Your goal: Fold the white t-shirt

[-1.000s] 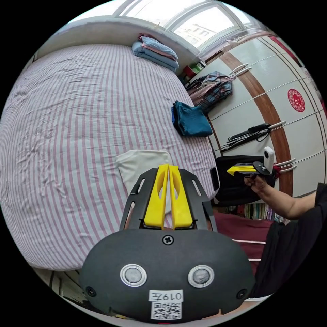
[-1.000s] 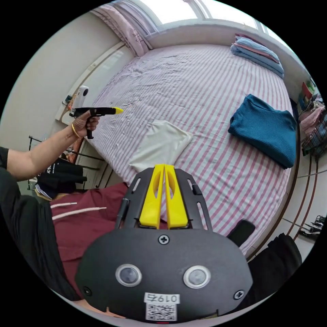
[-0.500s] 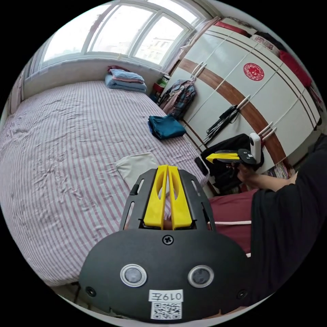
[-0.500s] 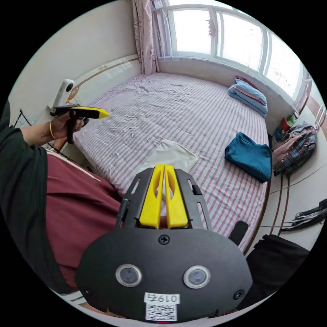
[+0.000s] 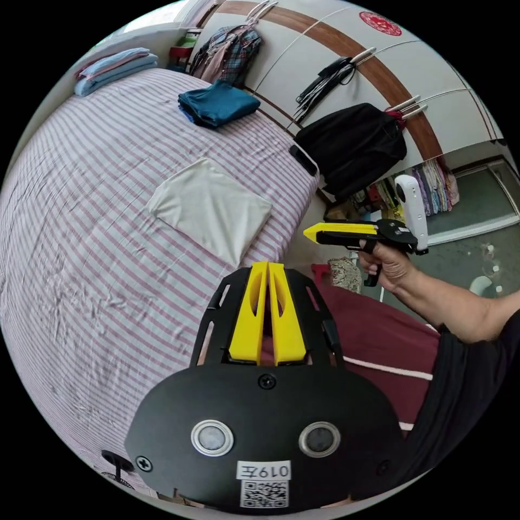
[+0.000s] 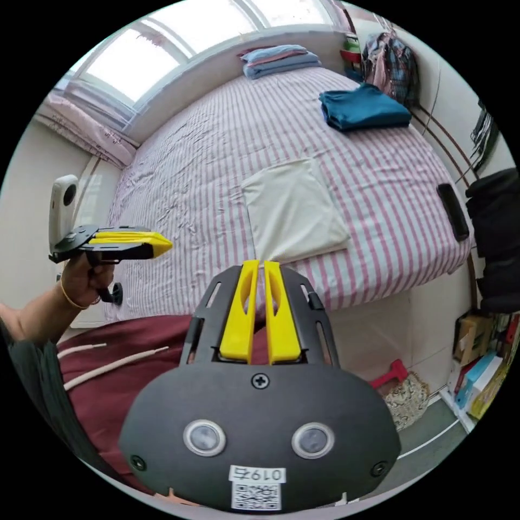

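Observation:
The white t-shirt lies folded into a flat rectangle near the edge of the striped bed; in the right gripper view the white t-shirt sits just beyond my jaws. My left gripper is shut on nothing, held above the bed's edge and the person's maroon lap. My right gripper is shut with nothing in it, off the bed's edge. The right gripper appears in the left gripper view in a hand. The left gripper appears in the right gripper view in the other hand.
A folded teal garment and a stack of blue and pink folded clothes lie farther up the bed. A dark phone rests by the bed's edge. A black bag hangs on the wardrobe beside the bed.
Both cameras have swung and tilted down, so bed and shirt have shifted in view. The folded shirt lies where it was. Both grippers stay shut.

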Action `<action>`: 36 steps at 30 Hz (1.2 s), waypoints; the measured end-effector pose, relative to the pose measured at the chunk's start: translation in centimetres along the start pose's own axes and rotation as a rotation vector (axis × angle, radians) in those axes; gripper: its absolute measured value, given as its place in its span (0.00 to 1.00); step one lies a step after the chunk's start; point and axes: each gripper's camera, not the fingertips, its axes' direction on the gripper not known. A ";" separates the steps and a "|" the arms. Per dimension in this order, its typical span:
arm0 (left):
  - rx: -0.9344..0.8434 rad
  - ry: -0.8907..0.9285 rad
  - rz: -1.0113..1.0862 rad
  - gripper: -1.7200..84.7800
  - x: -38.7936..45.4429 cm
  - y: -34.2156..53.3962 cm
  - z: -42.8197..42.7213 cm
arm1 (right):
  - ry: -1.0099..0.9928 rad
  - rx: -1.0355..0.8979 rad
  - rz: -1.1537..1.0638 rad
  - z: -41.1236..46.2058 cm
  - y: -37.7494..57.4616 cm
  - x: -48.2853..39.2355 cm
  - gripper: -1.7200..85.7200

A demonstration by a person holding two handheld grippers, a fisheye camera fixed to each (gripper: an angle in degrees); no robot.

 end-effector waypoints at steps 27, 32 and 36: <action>-0.119 -0.096 -0.179 0.03 -21.8 -20.0 11.8 | -0.453 0.232 0.923 26.4 -3.5 18.1 0.05; -0.137 -0.078 -0.172 0.03 -23.2 -21.9 12.3 | -0.424 0.185 0.913 27.8 -5.6 19.2 0.01; -0.166 -0.112 -0.170 0.03 -24.1 -23.3 12.6 | -0.373 0.188 0.858 27.8 -6.9 20.4 0.01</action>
